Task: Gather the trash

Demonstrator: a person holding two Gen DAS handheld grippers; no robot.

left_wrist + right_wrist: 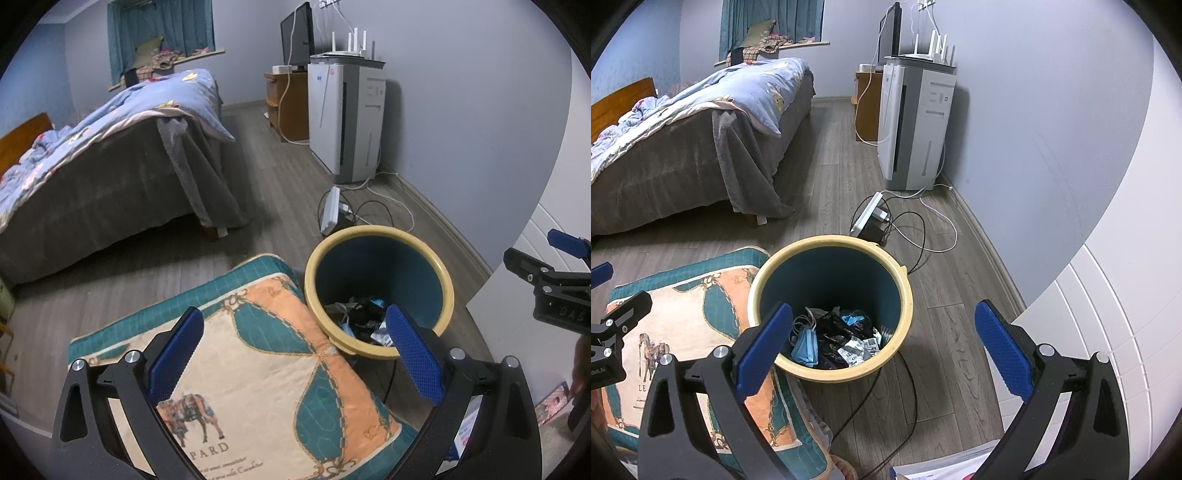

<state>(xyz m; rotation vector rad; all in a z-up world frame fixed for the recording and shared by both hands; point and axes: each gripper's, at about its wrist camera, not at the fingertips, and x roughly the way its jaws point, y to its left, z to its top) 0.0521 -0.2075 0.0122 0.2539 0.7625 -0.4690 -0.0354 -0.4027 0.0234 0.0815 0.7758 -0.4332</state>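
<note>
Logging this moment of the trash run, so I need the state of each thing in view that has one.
left gripper: open, empty
right gripper: open, empty
trash bin: upright, unlidded, trash covering its bottom
blue face mask: inside bin
cushion: against bin rim
bed: unmade
monitor: screen dark

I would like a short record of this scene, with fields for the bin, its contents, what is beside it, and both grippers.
bin: round trash bin, yellow rim, dark blue inside, upright on the wood floor
contents: blue face mask, dark scraps, small printed wrappers
beside it: patterned cushion touching the rim
behind it: power strip with cables
left gripper: open, empty
right gripper: open, empty, above the bin
</note>
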